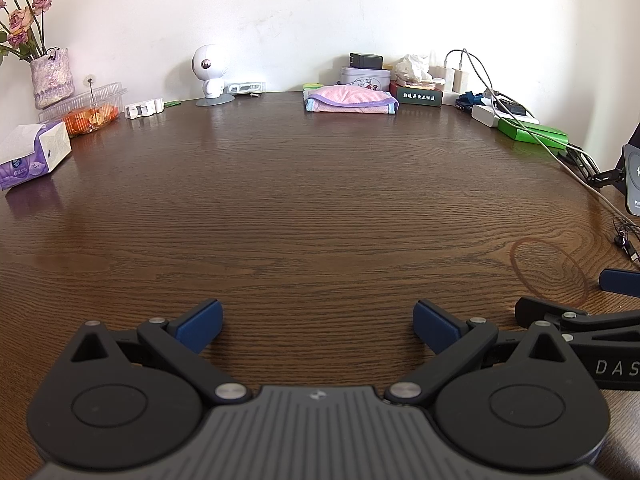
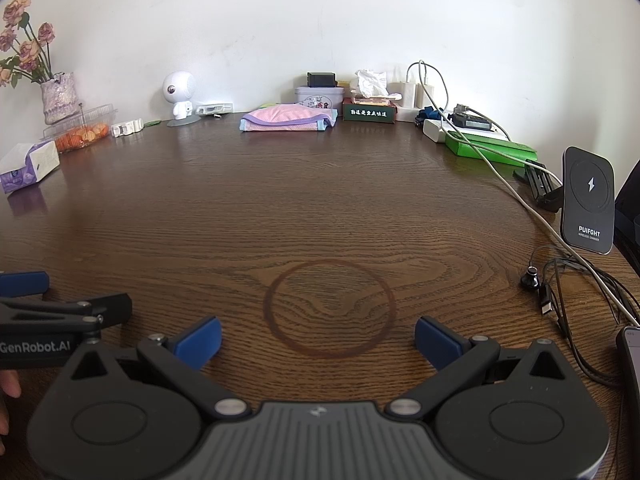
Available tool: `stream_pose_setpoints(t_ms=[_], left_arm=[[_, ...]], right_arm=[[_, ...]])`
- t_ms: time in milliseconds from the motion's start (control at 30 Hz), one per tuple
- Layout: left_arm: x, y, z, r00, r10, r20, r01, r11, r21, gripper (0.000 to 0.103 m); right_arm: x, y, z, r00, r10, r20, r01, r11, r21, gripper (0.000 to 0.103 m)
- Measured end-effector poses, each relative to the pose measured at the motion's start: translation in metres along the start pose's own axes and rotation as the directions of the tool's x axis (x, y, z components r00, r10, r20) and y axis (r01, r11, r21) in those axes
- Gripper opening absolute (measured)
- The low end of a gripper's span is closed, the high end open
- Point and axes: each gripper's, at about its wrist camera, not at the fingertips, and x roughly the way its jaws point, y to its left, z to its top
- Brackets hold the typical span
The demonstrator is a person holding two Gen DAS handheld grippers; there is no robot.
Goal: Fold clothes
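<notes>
A folded pink cloth with a lilac hem (image 1: 351, 99) (image 2: 289, 118) lies at the far edge of the dark wooden table (image 1: 280, 200) (image 2: 320, 200), close to the wall. My left gripper (image 1: 318, 326) hovers low over the near part of the table, its blue pads wide apart with only bare wood between them. My right gripper (image 2: 318, 338) is likewise open, above a round ring stain (image 2: 331, 309) in the wood. Both grippers are far from the cloth. The two grippers sit side by side, each showing at the edge of the other's view.
Along the back stand a vase of dried roses (image 1: 52, 76), a clear box of orange food (image 1: 90, 114), a tissue pack (image 1: 34, 154), a white figurine (image 1: 210, 74), tins and a green box (image 2: 370, 111). Chargers, cables (image 2: 500, 168) and a phone stand (image 2: 588, 204) crowd the right side.
</notes>
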Motion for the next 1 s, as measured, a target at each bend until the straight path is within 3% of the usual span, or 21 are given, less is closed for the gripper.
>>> stream_pose_setpoints(t_ms=[1000], left_arm=[[0.0018,0.0006,-0.0017,1.000,-0.005,0.000,0.005,1.000,0.001,0.102]], right_arm=[[-0.0003,0.0007,-0.0003,1.000,0.000,0.000,0.000,1.000,0.000,0.103]])
